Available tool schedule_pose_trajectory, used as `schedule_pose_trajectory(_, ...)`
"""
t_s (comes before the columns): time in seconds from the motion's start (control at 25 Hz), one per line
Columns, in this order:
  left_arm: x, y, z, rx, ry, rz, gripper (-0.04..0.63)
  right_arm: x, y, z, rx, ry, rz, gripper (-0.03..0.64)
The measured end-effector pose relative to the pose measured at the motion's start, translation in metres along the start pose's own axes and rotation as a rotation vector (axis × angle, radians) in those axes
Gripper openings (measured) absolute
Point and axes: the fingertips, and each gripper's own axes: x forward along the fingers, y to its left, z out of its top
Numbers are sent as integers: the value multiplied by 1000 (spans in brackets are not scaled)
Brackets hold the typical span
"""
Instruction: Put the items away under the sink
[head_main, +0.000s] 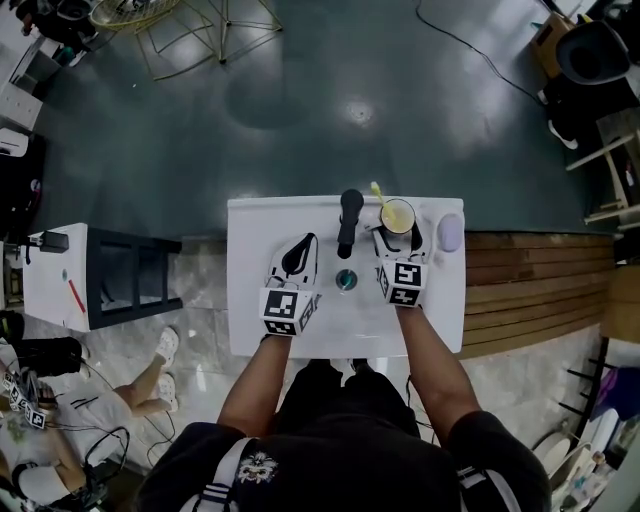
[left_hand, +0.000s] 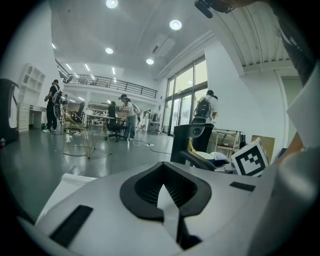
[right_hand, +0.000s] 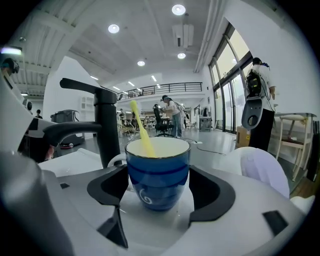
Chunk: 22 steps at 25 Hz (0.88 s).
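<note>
One glossy, round blue mug (right_hand: 158, 170) sits clamped in the right tongs (right_hand: 158, 182).

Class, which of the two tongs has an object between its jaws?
The right tongs: the blue mug with the yellow stick in it sits between its jaws. The left tongs have their jaws together, with nothing between them.

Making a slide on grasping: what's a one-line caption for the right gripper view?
Right gripper gripping a blue mug with a yellow utensil inside, beside a black faucet.
</note>
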Motion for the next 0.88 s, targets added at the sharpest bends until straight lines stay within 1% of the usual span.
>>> schedule_pose_trajectory(0.32,11,3,-4,-4,3,-4,3,17,2,5,-18,-12,22,388)
schedule_pose_trajectory(0.52,17,4,-4,-3,0,1,3,24,0,5,-32,-18,34,388)
schedule_pose_trajectory(0.88,13,6,-5,-7,-3,13,3,22,-4,6,-12,-41,31,393)
